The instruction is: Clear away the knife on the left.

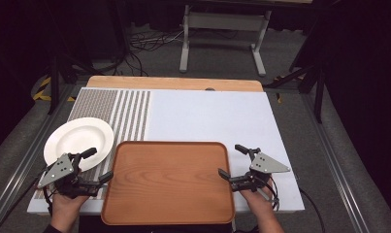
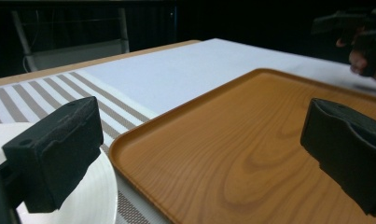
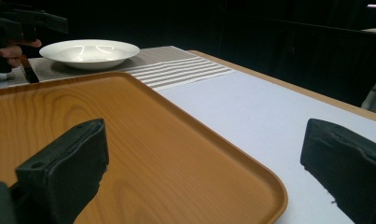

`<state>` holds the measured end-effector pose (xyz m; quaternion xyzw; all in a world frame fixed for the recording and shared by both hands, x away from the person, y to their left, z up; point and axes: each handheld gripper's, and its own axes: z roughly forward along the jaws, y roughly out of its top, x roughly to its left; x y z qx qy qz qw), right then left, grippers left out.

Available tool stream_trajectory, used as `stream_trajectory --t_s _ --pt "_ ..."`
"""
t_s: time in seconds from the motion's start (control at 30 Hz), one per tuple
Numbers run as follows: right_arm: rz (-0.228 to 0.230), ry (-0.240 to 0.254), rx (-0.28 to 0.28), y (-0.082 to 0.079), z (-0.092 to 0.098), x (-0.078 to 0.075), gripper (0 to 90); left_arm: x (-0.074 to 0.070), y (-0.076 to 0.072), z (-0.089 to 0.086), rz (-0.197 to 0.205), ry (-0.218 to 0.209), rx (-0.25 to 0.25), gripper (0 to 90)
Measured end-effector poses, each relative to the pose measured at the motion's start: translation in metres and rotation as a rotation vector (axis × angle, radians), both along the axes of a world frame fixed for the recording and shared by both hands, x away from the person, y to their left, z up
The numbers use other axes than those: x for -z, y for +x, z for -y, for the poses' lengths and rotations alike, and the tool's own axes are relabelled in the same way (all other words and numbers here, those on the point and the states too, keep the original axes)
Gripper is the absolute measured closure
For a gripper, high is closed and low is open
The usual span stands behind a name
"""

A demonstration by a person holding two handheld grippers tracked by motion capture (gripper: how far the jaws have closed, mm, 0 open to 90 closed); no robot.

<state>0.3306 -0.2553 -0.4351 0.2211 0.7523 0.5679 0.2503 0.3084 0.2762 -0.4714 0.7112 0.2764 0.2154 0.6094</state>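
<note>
Our left gripper [image 1: 95, 166] stands with its jaws wide apart and nothing between the pads; one jaw hangs over the near rim of the white plate [image 1: 78, 141], the other over the left edge of the wooden tray [image 1: 169, 182]. Our right gripper [image 1: 236, 161] mirrors it: jaws spread just as wide, empty, one over the tray's right edge, the other over the bare white mat [image 1: 207, 114] just beyond it.

Seen from the jaws outward, the tray lies between our two grippers, its long axis running from one to the other, so each short edge sits right at a pair of jaws. In the left gripper view the tray's rim [image 2: 129, 140] passes between the pads, not yet touched. In the right gripper view the rounded corner [image 3: 269, 186] does likewise.

The plate lies just beside the left jaws and well apart from the right ones, so we judge the left hand the nearer for it. The worktop [image 1: 173, 83] runs on behind.
</note>
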Motion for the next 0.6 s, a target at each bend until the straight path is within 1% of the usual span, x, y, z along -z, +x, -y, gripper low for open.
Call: stream_trajectory --t_s 0.2,0.27,0.3,0.37,0.4,0.5,0.53,0.57,0.6 --pt "-0.003 0.005 -0.006 0.0 0.0 0.0 1.6 -0.002 -0.002 0.0 0.006 0.028 0.02 1.4" --pt "-0.005 0.014 -0.011 0.0 0.0 0.0 1.6 -0.004 -0.003 0.0 0.004 0.031 0.031 2.0" --pt "-0.006 0.016 -0.013 0.0 0.0 0.0 1.6 -0.004 -0.002 -0.001 0.014 0.035 0.034 2.6" --pt "-0.008 0.019 -0.013 0.0 0.0 0.0 1.6 -0.005 -0.003 -0.002 0.011 0.03 0.042 3.4" --pt "-0.009 0.018 -0.013 0.0 -0.001 0.0 1.6 -0.006 -0.003 -0.002 0.003 0.025 0.045 3.7" --pt "-0.004 0.02 -0.014 0.0 -0.001 -0.001 1.7 -0.007 -0.004 -0.001 -0.005 0.028 0.063 4.0" --pt "-0.004 0.021 -0.016 0.0 -0.001 -0.001 1.8 -0.008 -0.004 -0.001 -0.002 0.04 0.064 4.1" --pt "-0.005 0.021 -0.017 0.0 -0.001 -0.001 1.8 -0.01 -0.004 -0.001 -0.011 0.051 0.07 4.1" --pt "-0.005 0.02 -0.018 0.001 -0.001 0.0 1.8 -0.013 -0.004 -0.001 -0.009 0.064 0.078 4.0"
